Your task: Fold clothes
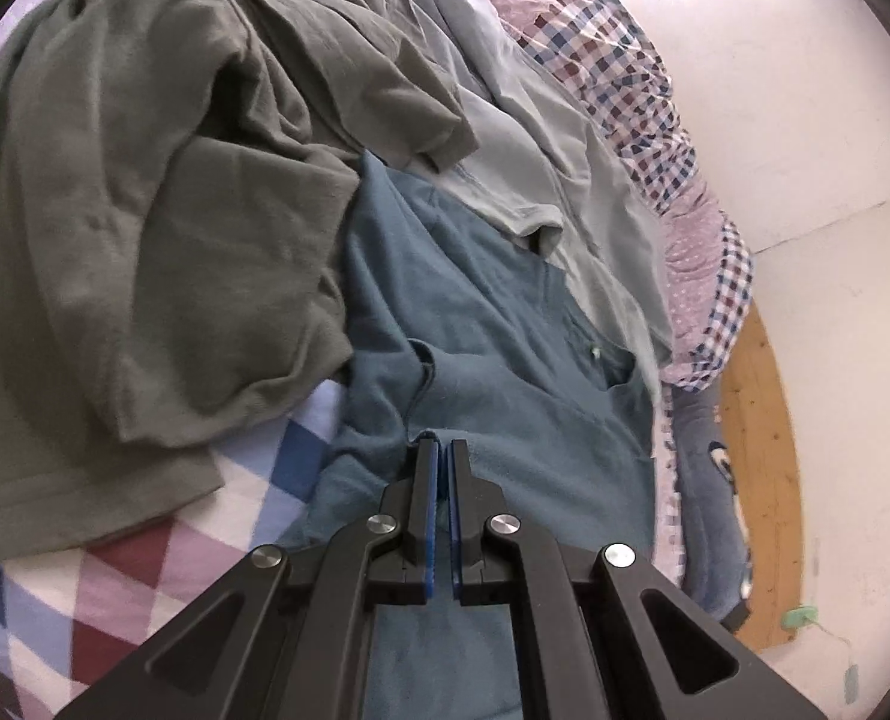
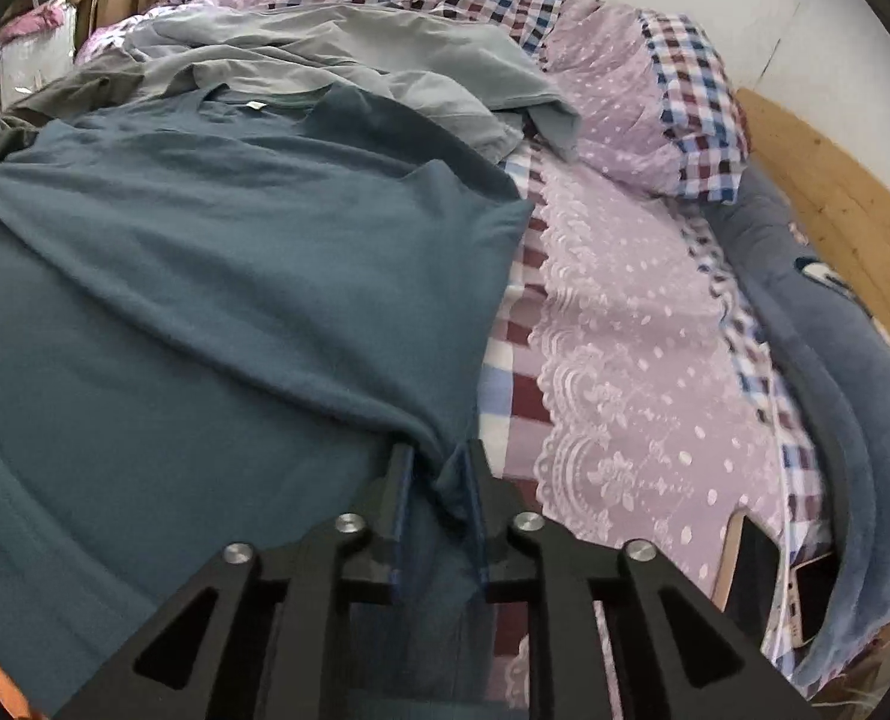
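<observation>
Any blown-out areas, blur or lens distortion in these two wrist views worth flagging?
Left wrist view: the wall at upper right is blown out to white by glare, and straight edges bow under heavy fisheye. Right wrist view: lighting is even, but the teal shirt and lace bedcover look soft with slight motion blur; dark vignette rings both frames.

My black left tool [image 1: 443,450] with blue pads bites teal-blue shirt [image 1: 493,360]; left of it an olive-green garment [image 1: 145,210], beyond it a pale grey-green one [image 1: 535,138]. Right of my right tool [image 2: 436,462], lilac white-dotted lace cover [image 2: 637,324] over red, blue and white checked bedsheet [image 2: 514,396].
</observation>
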The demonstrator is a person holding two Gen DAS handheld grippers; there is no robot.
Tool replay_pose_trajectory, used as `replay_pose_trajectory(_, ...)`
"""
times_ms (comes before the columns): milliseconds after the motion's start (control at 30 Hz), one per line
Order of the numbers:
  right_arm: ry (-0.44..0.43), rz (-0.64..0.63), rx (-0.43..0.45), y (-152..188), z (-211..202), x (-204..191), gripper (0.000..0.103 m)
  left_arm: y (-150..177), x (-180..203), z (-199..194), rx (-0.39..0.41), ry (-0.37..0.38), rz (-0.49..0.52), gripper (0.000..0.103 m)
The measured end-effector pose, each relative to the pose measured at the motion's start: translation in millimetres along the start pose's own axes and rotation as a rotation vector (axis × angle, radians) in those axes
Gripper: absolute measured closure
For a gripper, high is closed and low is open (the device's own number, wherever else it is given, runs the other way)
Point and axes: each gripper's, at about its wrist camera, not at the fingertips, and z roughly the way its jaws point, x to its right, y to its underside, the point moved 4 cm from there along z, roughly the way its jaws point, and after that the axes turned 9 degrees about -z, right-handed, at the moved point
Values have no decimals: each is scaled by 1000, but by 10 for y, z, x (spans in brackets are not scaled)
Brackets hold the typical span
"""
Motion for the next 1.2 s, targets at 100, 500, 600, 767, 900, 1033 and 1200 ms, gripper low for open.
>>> replay_pose_trajectory(100, -131, 62, 37, 23, -112, 88, 64, 53, -35, 57, -15, -59, 28, 102)
replay_pose_trajectory(500, -203, 389, 205, -764, -33, 882, 49, 52, 65, 13, -7, -75, 132, 81)
replay_pose_trajectory(600, -208, 430, 116, -978, 443, 1037, 49, 9, 166, -75, 29, -34, 161, 65)
replay_pose_trajectory(767, -201, 476, 3, -1191, 1145, 1196, 49, -133, 237, 1, 58, -60, 206, 62)
replay_pose_trajectory(900, -233, 507, -30, -1188, 1446, 1256, 61, -292, 254, 172, 73, -92, 215, 63)
replay_pose_trajectory(1033, -195, 527, 23, -1180, 1426, 1318, 102, -321, 254, 429, 50, -169, 250, 94)
replay_pose_trajectory(1200, -73, 515, 52, -1213, 1365, 1336, 102, -302, 241, 417, 99, -199, 271, 99)
